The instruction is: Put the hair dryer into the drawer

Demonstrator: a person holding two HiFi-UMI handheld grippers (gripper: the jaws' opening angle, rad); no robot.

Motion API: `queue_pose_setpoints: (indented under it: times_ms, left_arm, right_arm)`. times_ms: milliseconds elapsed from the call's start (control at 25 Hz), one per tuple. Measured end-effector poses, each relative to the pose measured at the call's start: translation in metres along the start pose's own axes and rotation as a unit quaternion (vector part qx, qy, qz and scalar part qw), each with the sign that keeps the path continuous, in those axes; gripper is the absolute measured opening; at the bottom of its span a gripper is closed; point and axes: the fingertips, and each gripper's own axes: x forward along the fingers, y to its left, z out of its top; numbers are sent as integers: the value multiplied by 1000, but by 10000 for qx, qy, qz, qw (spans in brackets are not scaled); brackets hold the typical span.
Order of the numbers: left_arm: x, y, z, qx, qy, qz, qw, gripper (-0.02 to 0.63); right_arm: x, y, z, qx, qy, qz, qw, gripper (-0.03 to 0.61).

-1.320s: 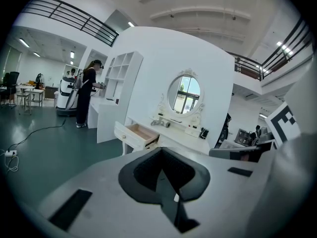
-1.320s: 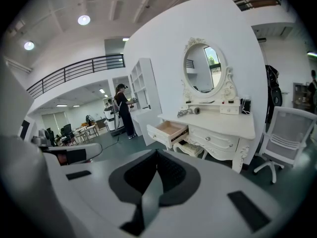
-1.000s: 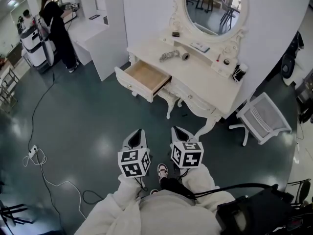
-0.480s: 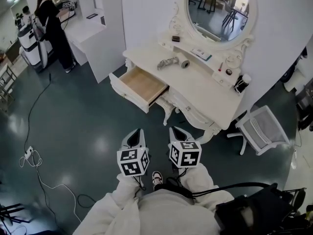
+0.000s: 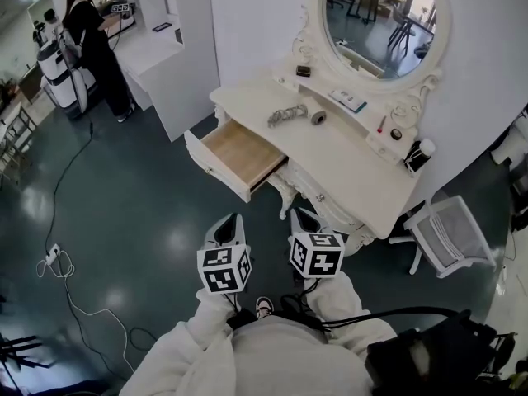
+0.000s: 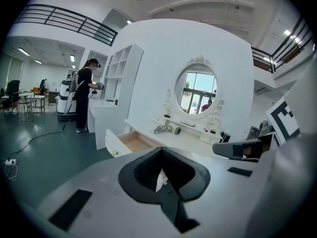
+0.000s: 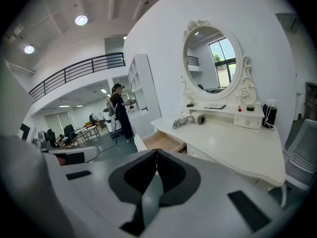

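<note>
At the lower middle of the head view, we hold the left gripper (image 5: 232, 221) and right gripper (image 5: 300, 216) side by side, the fingers of each pressed together on nothing. Above them the white desk (image 5: 355, 167) stands on a dark green floor (image 5: 124, 213), its drawer (image 5: 243, 148) pulled open. The hair dryer (image 5: 297, 114) lies on the desk below the oval mirror (image 5: 388, 15), just behind the drawer. The desk now looks nearer than a second ago.

Hair dryer (image 5: 316, 117) on dressing table (image 5: 355, 172), behind the drawer (image 5: 243, 151); chair (image 5: 450, 233) to the right.
</note>
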Motion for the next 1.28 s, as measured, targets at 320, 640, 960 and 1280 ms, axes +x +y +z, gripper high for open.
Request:
queue_pose_setpoints:
  times_ms: [320,640,960,1280]
  left_arm:
    - [17,2,6,-1,91,81,9999,6]
    - [41,10,3,-51,187,26,9998,5]
    - [84,29,24,-127,158,-48,9998,5]
    - [134,54,60,-94,170,-213,9996,6]
  right_arm:
    - [16,-12,3,136,91,32,9999,61]
    - [39,-19,0,195,226,-25,9996,61]
    - [80,-25,26,129,245,-115,9996,61]
    - [133,-22,62,157,237,-188,9994,61]
